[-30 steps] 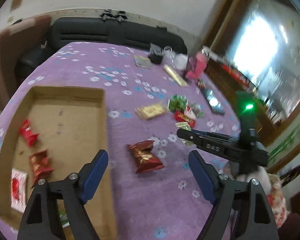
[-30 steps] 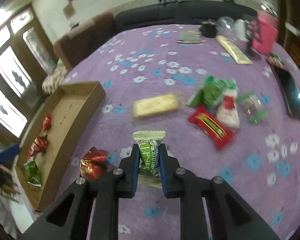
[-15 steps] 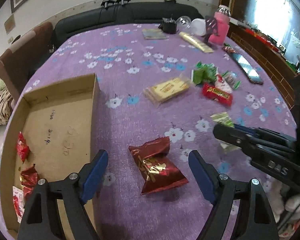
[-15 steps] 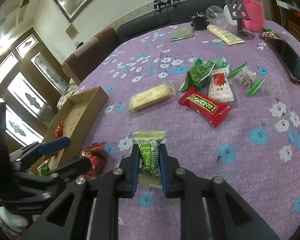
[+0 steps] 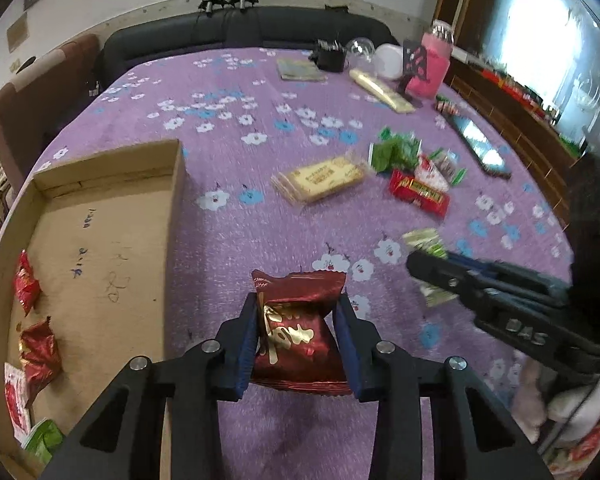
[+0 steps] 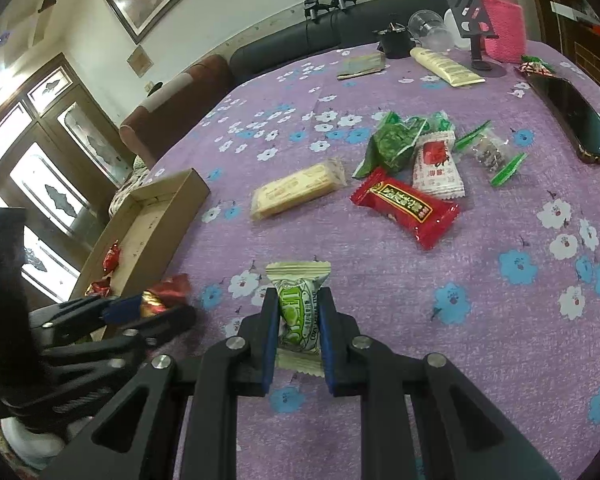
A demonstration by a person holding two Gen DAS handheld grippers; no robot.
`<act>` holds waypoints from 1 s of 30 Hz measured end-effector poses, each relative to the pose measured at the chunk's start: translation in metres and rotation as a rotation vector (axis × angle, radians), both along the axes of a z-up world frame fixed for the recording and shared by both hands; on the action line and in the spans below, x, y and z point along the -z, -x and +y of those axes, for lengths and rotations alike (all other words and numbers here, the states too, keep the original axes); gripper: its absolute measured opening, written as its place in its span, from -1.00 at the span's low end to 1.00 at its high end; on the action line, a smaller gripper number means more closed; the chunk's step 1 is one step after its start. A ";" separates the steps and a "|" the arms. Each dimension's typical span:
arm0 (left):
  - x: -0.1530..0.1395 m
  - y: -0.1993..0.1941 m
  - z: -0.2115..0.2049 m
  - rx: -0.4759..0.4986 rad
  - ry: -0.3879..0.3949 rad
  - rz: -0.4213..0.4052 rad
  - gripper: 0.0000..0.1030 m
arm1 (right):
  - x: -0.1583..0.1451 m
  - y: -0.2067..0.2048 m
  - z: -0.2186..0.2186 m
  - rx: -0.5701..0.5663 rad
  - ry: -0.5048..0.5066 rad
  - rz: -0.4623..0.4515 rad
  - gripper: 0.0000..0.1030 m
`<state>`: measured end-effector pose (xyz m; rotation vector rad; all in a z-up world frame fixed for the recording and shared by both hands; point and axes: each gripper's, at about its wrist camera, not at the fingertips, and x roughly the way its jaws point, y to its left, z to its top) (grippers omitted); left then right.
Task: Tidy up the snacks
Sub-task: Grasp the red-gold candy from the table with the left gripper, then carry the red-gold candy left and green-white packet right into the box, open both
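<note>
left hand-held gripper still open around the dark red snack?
No: the left hand-held gripper is shut on the dark red snack, both pads pressing its sides.

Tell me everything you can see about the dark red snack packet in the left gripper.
The dark red snack packet is a glossy foil pillow pack with gold lettering and crimped, serrated ends. It is puffy, creased and looks sealed. The left gripper is shut on its sides with blue pads, beside the cardboard box.
</note>
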<state>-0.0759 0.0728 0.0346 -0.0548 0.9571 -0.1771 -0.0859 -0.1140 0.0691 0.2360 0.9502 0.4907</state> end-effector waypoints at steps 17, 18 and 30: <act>-0.047 0.045 0.115 -0.204 0.094 -0.103 -0.26 | -0.027 0.010 0.025 -0.043 0.014 -0.042 -0.66; -0.047 0.044 0.125 -0.223 0.100 -0.105 -0.26 | -0.037 0.012 0.035 -0.065 0.011 -0.054 -0.66; -0.033 0.036 0.193 -0.335 0.127 -0.081 -0.26 | -0.076 0.024 0.152 -0.268 -0.027 -0.088 -0.65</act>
